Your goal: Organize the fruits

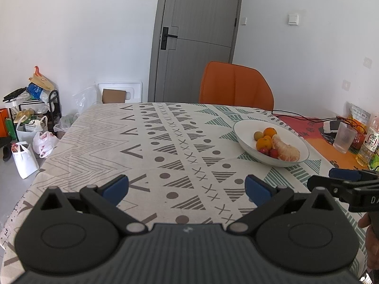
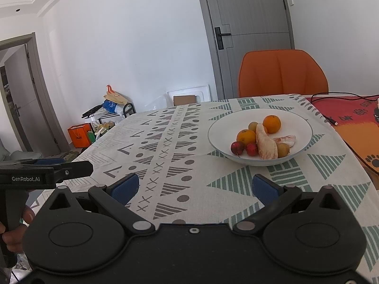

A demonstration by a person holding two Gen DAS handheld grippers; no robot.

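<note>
A white bowl point(image 1: 246, 127) point(image 2: 222, 127) stands on the patterned tablecloth and holds fruit: two oranges point(image 2: 272, 124), peeled pomelo segments point(image 2: 265, 144) point(image 1: 286, 152), small red fruits point(image 2: 237, 147) and small yellow-green fruits point(image 2: 282, 150). My left gripper point(image 1: 186, 189) is open and empty, above the cloth to the left of the bowl. My right gripper point(image 2: 195, 187) is open and empty, above the cloth in front of the bowl. Each gripper shows at the edge of the other's view.
An orange chair point(image 1: 234, 85) stands behind the table. A red-orange mat point(image 2: 355, 120) with a black cable lies right of the bowl. A plastic cup point(image 1: 344, 137), a bottle point(image 1: 369, 142) and a snack bag point(image 1: 358, 116) stand at the far right. Bags and a rack point(image 1: 33, 118) fill the floor left.
</note>
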